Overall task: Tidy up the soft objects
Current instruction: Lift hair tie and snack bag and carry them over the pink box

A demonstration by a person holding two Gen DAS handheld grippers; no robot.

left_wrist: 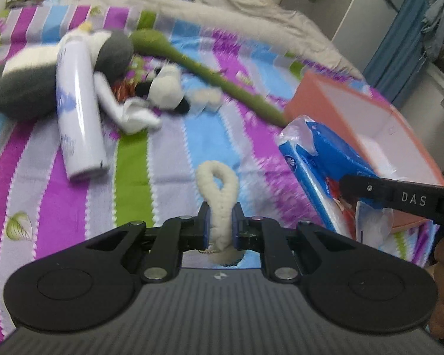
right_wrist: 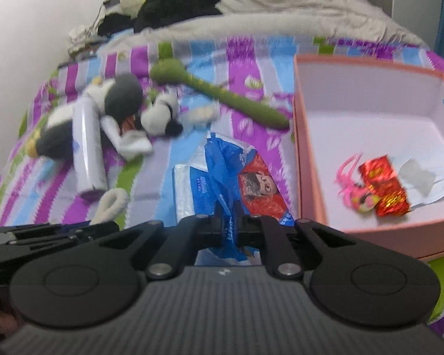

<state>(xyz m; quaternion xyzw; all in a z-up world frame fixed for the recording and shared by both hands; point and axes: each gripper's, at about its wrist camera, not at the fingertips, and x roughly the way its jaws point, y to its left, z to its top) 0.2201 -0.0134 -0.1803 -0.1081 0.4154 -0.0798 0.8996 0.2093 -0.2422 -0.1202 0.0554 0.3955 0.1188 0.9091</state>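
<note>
Left wrist view: left gripper (left_wrist: pixel 221 224) jaws clamped on fluffy loop (left_wrist: pixel 217 189) above bedspread (left_wrist: pixel 168 159), soft, light; right gripper (right_wrist: pixel 231 229) pinches tissue pack (right_wrist: pixel 222 174) wrapper beside box (right_wrist: pixel 307 159), slippery, likely tear-prone.

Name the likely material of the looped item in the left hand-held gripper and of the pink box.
Looped item: probably fleece or plush, off-white, matte, with a nubbly pile. Pink box: seemingly cardboard, with thin stiff straight walls, matte pink outside and plain white inside.
</note>
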